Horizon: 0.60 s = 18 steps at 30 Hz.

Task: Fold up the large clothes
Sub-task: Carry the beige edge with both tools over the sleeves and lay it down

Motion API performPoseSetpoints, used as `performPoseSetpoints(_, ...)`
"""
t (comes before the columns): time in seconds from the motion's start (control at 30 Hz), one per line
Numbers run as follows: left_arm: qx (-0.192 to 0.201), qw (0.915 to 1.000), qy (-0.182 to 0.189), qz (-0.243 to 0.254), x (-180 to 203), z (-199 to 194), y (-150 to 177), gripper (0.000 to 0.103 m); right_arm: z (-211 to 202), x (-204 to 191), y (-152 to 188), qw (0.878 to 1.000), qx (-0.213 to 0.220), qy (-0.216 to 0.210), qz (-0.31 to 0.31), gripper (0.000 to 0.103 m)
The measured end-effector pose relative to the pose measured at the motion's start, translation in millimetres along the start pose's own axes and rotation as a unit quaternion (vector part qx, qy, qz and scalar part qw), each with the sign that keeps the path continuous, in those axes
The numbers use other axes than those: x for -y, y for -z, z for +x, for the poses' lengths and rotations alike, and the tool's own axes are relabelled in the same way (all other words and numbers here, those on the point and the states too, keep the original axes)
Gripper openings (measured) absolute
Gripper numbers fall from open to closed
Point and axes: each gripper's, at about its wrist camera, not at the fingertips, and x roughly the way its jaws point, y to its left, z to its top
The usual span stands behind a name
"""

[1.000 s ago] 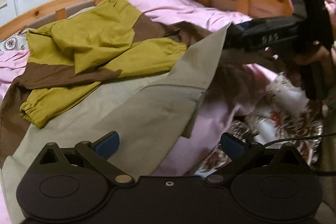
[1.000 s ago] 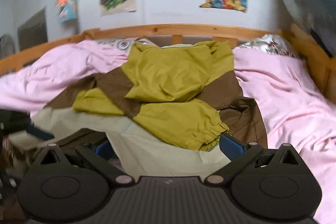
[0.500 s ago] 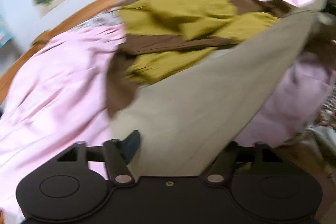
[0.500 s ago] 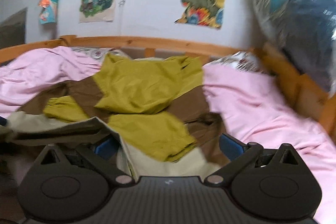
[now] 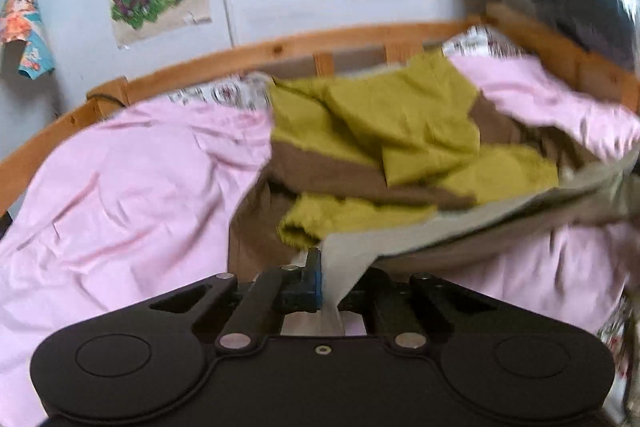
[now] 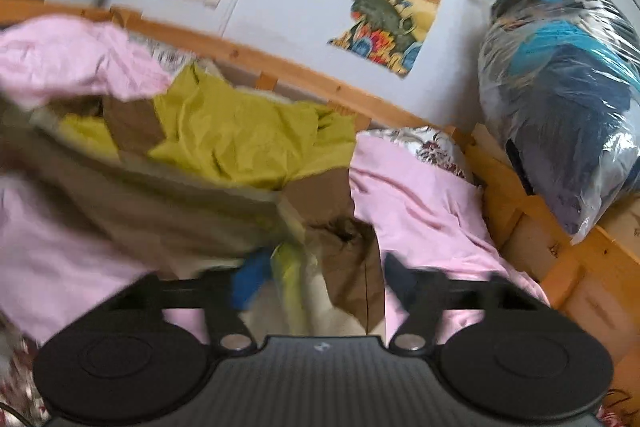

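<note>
A large jacket point(image 5: 400, 131) in olive, brown and beige lies crumpled on the bed's pink sheet point(image 5: 140, 179). My left gripper point(image 5: 320, 279) is shut on the jacket's beige hem point(image 5: 400, 239), which stretches off to the right, lifted off the sheet. In the right wrist view the jacket point(image 6: 248, 139) fills the left and middle. The jaws of my right gripper point(image 6: 324, 279) are closing, with a gap still between them. A bunch of beige, olive and brown cloth point(image 6: 344, 267) sits in that gap. The picture is blurred there, and the pads do not visibly press the cloth.
A wooden bed frame point(image 5: 280, 47) curves behind the bed, and its rail point(image 6: 520, 227) runs along the right side. A big plastic bag of blue bedding point(image 6: 568, 99) rests on that rail. Posters point(image 6: 392, 11) hang on the pale wall. Flowered bedding point(image 6: 432, 147) shows under the pink sheet.
My left gripper went from open to shut on the beige hem, then rose and swung toward the wall. My right gripper's jaws narrowed around the jacket's near edge, and the hem lifted.
</note>
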Motion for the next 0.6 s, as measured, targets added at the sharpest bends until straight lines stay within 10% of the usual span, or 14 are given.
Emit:
performPoseSetpoints(0.03, 0.006, 0.9999, 0.003, -0.007, -3, -3, -4, 0.001, -1, 0, -1, 1.0, -0.007, 0.002, 0.001, 0.006)
performPoseSetpoints(0.07, 0.01, 0.9998, 0.006, -0.016, -5, -7, -5, 0.001, -4, 0, -3, 1.0, -0.011, 0.001, 0.01, 0.003)
performPoseSetpoints(0.6, 0.095, 0.9916, 0.062, -0.063, -36, -164, -22, 0.0, -183, 19, -70, 0.989, 0.123, 0.059, 0.058, 0.001)
